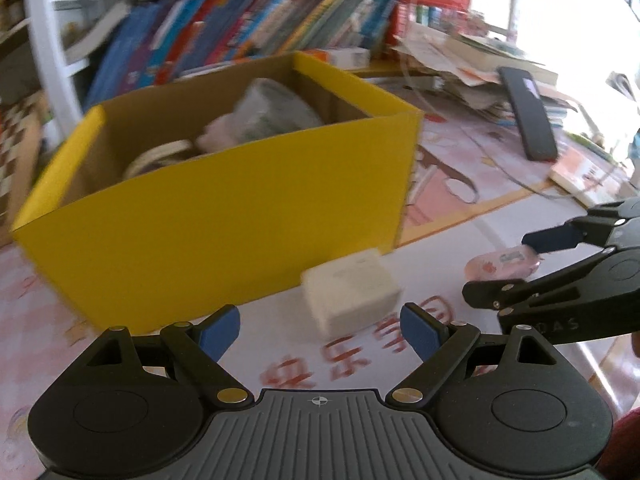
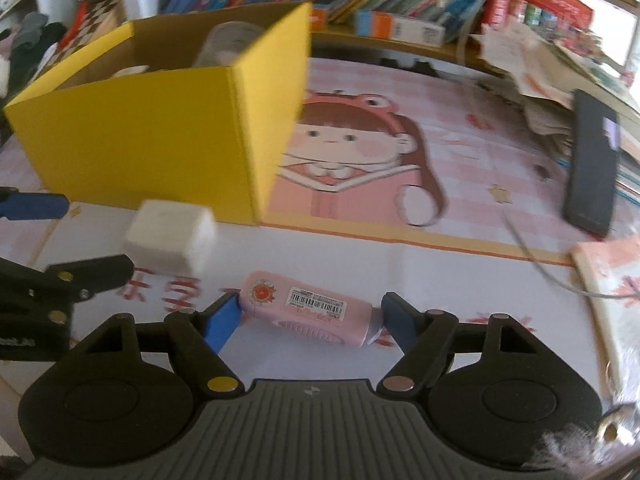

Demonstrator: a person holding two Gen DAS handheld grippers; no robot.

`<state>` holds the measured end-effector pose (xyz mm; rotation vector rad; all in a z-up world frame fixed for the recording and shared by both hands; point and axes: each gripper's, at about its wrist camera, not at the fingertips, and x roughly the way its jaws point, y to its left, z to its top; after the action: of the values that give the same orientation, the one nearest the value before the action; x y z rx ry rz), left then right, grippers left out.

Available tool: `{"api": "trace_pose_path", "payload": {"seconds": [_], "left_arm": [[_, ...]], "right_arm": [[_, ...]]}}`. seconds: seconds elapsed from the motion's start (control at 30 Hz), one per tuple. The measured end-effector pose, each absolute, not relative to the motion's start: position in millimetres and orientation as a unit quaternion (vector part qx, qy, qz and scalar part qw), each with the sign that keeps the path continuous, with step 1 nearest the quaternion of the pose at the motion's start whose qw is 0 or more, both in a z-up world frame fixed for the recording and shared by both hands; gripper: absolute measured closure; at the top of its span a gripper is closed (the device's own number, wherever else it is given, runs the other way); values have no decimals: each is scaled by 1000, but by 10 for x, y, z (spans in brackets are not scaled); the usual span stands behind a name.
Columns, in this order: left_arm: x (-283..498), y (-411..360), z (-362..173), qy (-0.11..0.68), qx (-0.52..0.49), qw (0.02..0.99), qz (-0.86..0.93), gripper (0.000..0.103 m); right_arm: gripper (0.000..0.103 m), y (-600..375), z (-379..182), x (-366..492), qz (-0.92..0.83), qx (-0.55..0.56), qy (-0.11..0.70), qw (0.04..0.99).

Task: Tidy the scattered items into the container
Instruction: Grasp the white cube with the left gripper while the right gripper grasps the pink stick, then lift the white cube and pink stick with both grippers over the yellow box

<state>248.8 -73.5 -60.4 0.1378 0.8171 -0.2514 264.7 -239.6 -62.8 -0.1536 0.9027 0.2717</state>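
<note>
A yellow cardboard box [image 1: 220, 220] [image 2: 140, 132] stands open on the cartoon-print table mat, with a tape roll [image 1: 160, 156] and a wrapped pack [image 1: 272, 112] inside. A white block [image 1: 352, 292] [image 2: 168, 236] lies just in front of the box's near corner. My left gripper [image 1: 320, 320] [image 2: 98, 236] is open, and the block sits slightly beyond its fingertips, right of centre. A pink bottle with a barcode label [image 2: 312, 308] [image 1: 488, 266] lies on the mat. My right gripper [image 2: 310, 316] [image 1: 504, 264] is shut on it, one blue pad against each end.
A black phone [image 1: 528, 116] [image 2: 592, 168] leans on a heap of papers [image 2: 532, 76] at the right. A thin cable [image 2: 532, 256] trails across the mat toward a pink booklet [image 2: 608, 276]. Rows of books [image 1: 248, 28] line the shelf behind the box.
</note>
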Motion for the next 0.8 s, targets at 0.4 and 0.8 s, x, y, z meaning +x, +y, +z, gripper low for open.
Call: {"api": "trace_pose_path", "payload": {"seconds": [0.4,0.8], "left_arm": [[2744,-984,-791,405,79,901,-133,16],[2651,-777,-663,423,16,896,-135,59]], "right_arm": [[28,-2696,-530,2561,111,-81,409,902],[28,-2737,-331,2566,122,-70,370,918]]}}
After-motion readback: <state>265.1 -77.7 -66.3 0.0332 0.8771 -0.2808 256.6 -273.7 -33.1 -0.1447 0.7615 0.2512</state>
